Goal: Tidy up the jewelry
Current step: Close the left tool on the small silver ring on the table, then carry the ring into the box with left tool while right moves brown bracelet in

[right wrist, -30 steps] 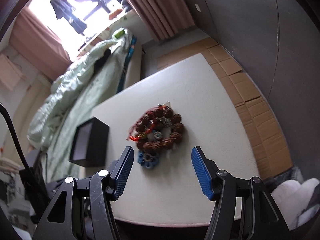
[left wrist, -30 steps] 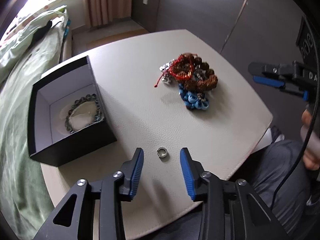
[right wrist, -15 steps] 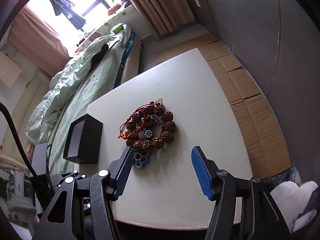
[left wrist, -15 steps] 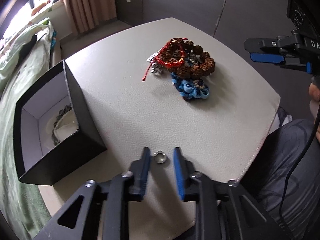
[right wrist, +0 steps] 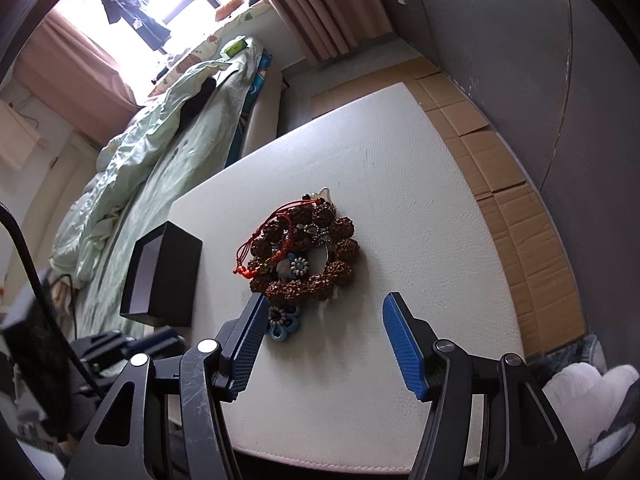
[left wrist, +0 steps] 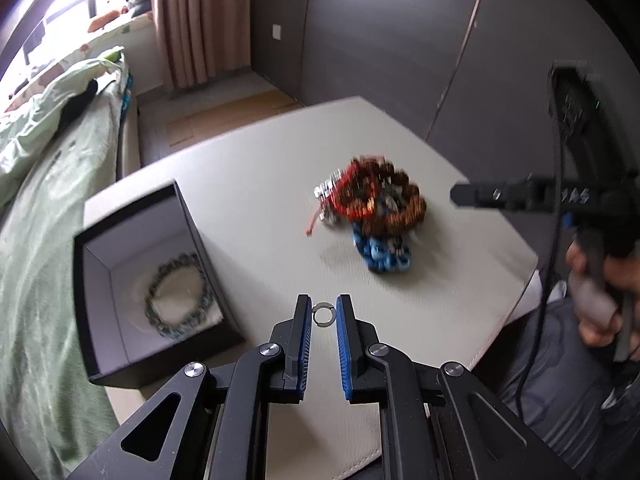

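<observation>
My left gripper is shut on a small silver ring, held between its blue pads above the white table. An open black box sits to the left with a grey beaded bracelet inside. A pile of jewelry lies further back: brown bead bracelet, red cord bracelet, blue flower piece. In the right wrist view the pile lies just ahead of my right gripper, which is open and empty above the table. The box shows at left.
A bed with green bedding runs along the table's left side. Cardboard-covered floor and a dark wall lie beyond the table's far edge. The person's hand and lap are at the table's right edge.
My left gripper's jaws closed around the ring and lifted it off the table, tilting up. My right gripper stayed open and drifted slightly closer to the pile.
</observation>
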Tool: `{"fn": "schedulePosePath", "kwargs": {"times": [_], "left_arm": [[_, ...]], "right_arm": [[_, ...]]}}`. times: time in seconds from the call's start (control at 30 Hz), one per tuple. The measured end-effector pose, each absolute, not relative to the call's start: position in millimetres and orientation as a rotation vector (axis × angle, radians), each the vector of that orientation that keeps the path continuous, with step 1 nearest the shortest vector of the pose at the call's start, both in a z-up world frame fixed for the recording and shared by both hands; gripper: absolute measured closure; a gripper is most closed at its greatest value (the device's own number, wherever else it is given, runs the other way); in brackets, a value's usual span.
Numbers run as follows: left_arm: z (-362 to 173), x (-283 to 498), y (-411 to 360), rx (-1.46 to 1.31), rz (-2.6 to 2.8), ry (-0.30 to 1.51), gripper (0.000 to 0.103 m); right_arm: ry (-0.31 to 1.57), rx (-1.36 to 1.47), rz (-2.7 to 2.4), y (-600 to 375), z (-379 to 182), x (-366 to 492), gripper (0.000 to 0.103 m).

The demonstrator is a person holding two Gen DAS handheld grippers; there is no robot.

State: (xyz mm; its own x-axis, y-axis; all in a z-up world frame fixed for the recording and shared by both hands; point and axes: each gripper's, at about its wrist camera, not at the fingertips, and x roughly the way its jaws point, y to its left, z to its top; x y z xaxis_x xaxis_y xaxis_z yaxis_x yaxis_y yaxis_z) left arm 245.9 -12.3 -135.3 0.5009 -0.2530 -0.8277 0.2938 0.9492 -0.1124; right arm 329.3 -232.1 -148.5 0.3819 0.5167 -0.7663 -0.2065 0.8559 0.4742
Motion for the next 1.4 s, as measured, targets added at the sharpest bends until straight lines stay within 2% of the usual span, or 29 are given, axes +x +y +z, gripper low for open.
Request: {"fn": "schedulePosePath", "kwargs": {"times": [0.37,0.7,0.77,0.83,0.97,1.4], "left_arm": [[-106.8,251.3,4.5,-0.030,-0.328,0.885,0.090],[-94.6,242.2,30.7,-0.050,-0.287,0.785,0.090],[-95.0,241.3,38.7,-0.053,-0.272,0.775,0.090],[-96.1,240.9,47.7,-0.067,-0.256,0.773,0.090],[-102.0,245.3,75.7,-0.126,-0.188,0.788,0.090],[-122.0,260.3,104.4,-0.204,-0.120,0.827,0.090]], "right_arm": [[1.102,0.404,0.421,-222.5,-173.3,355.4,0.048],[1.085,0.288,0.368,-198.8,-177.8,365.8,0.051],[1.083,0.244,0.353,-194.5,-176.7,366.8,0.058],[1.090,0.212,0.336,-191.4,-176.9,367.9,0.082],[1.082,0.235,0.362,-196.9,-172.4,365.7,0.083],[0.857,0.208,0.484,-180.9,-110.3,326.1,0.083]]}}
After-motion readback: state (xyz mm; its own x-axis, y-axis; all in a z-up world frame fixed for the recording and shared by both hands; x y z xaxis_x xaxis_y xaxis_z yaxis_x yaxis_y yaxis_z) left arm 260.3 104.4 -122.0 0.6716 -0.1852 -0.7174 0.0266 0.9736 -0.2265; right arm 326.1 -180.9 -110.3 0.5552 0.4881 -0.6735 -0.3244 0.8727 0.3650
